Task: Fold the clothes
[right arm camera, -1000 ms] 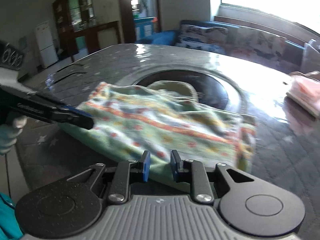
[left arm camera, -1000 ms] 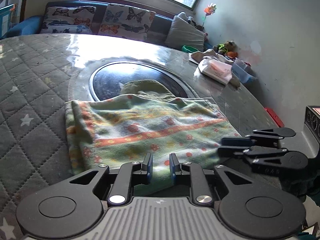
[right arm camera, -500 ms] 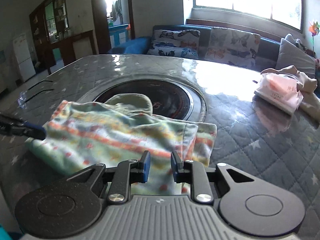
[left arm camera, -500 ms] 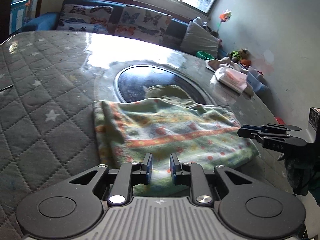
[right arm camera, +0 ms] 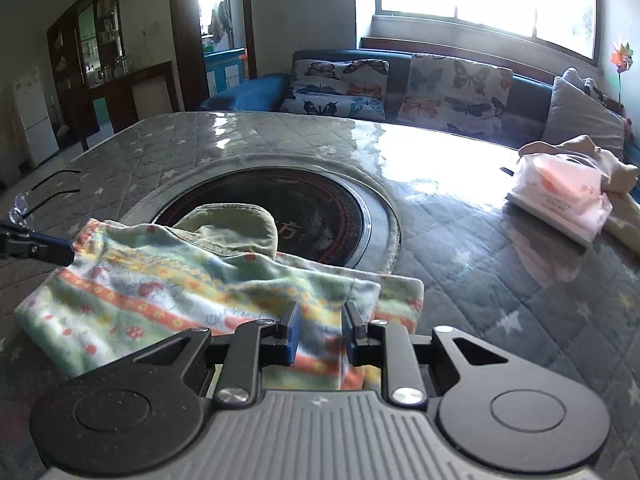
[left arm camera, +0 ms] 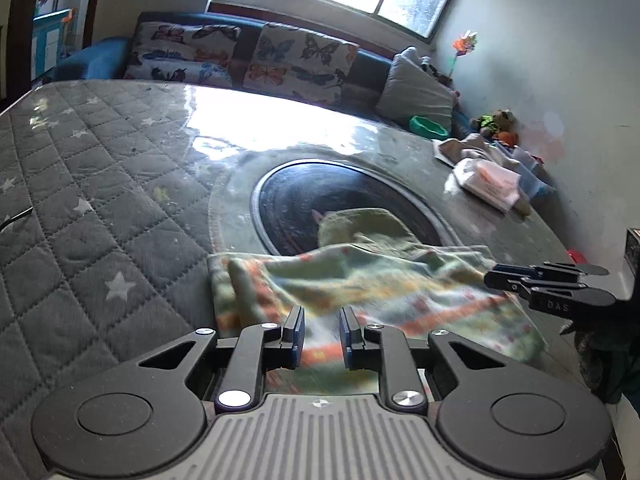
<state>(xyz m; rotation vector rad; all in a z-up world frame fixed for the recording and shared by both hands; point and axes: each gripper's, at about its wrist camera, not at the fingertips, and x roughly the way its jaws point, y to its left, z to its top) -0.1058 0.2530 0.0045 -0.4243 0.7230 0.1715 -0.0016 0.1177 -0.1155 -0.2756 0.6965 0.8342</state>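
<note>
A green patterned garment with orange bands (left arm camera: 360, 288) lies folded on the quilted table, its far edge over the dark round hob; it also shows in the right wrist view (right arm camera: 192, 288). My left gripper (left arm camera: 321, 334) is open, its fingers above the garment's near left edge, holding nothing. My right gripper (right arm camera: 320, 332) is open over the garment's right end, cloth showing between the fingers but not pinched. The right gripper shows at the right of the left wrist view (left arm camera: 548, 284), and the left gripper at the left edge of the right wrist view (right arm camera: 36, 246).
A dark round hob (left arm camera: 340, 208) is set into the grey star-quilted table (left arm camera: 100, 200). A pink tissue pack (right arm camera: 560, 196) and beige cloth (right arm camera: 608, 168) lie at the far right. A butterfly-cushion sofa (right arm camera: 400, 88) stands behind the table.
Both grippers have drawn back from the garment toward its ends. The garment has stayed folded on the table.
</note>
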